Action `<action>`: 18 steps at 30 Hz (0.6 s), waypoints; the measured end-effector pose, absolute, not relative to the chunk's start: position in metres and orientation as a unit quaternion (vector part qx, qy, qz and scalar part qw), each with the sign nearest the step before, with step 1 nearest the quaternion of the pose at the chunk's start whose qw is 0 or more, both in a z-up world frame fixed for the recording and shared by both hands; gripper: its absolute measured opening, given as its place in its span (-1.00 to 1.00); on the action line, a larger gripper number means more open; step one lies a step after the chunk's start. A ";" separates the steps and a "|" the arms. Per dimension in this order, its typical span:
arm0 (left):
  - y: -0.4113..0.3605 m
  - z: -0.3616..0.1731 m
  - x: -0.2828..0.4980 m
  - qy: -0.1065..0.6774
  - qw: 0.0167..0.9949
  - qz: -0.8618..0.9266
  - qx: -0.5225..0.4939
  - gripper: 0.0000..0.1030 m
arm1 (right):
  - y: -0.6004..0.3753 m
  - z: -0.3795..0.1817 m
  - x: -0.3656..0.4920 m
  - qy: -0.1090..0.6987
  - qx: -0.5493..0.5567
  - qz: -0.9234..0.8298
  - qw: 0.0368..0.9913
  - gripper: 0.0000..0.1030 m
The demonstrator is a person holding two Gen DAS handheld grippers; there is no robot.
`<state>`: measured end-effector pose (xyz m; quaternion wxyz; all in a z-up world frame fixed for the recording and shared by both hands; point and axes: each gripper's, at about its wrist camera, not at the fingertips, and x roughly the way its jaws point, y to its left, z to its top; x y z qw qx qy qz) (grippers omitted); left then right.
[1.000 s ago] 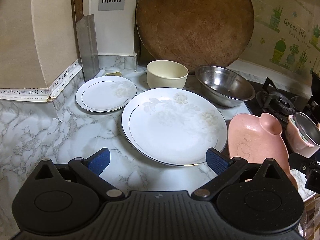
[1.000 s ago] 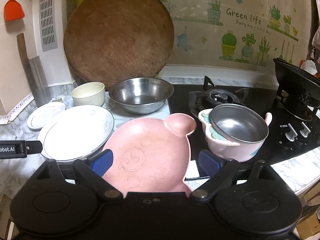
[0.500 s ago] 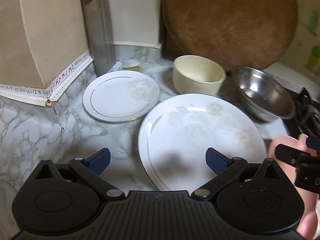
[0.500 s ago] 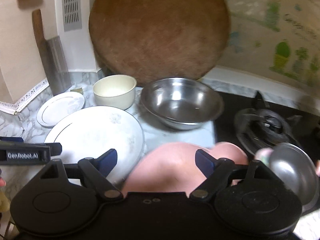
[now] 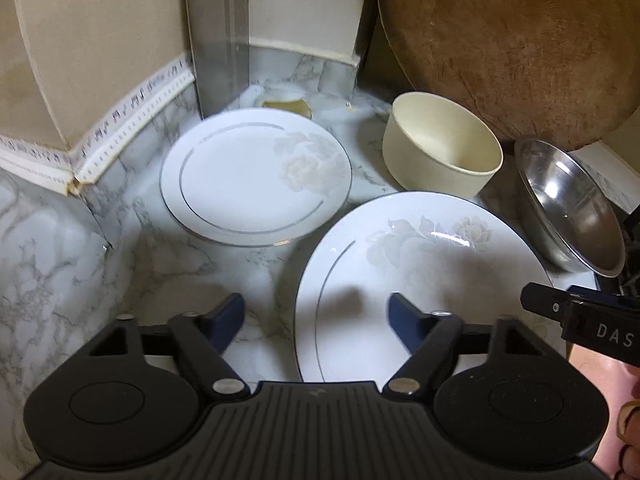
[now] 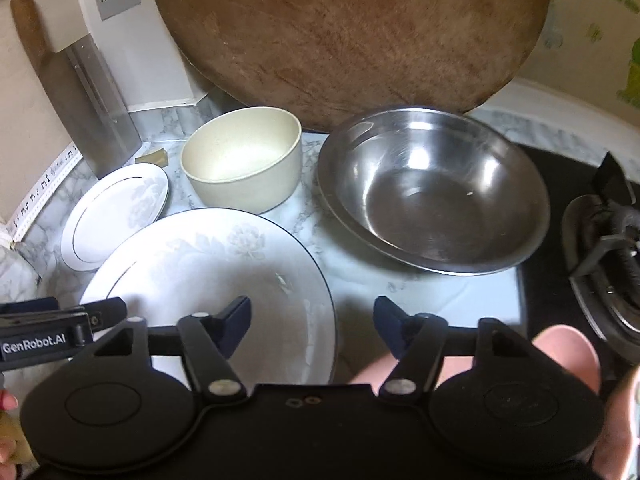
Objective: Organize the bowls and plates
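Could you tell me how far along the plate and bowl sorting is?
Nothing looks stacked yet. Both grippers, left and right, straddle opposite edges of the large plate, closing but not gripping. The small plate, cream bowl and steel bowl sit untouched.

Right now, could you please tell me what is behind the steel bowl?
A big round wooden board leans on the wall behind the steel bowl. The bowl's rim hides the board's bottom edge, so where it rests cannot be seen.

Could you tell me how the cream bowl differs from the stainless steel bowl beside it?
The cream straight-sided bowl is matte, narrower and deeper; the shiny stainless steel bowl is wider, shallower and sloped, with a flared rim. Both stand upright and empty before the round wooden board.
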<state>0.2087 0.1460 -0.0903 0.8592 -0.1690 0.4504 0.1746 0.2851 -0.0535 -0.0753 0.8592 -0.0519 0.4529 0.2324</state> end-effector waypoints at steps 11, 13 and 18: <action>0.152 -0.098 0.208 0.462 0.848 0.170 -0.193 -0.22 | -0.057 -0.084 0.296 0.479 -0.022 0.238 0.845 -0.38; 0.153 -0.100 0.207 0.463 0.846 0.171 -0.203 -0.35 | -0.058 -0.085 0.297 0.479 -0.019 0.236 0.845 -0.44; 0.154 -0.099 0.205 0.460 0.847 0.164 -0.209 -0.55 | -0.063 -0.085 0.298 0.482 -0.006 0.227 0.846 -0.58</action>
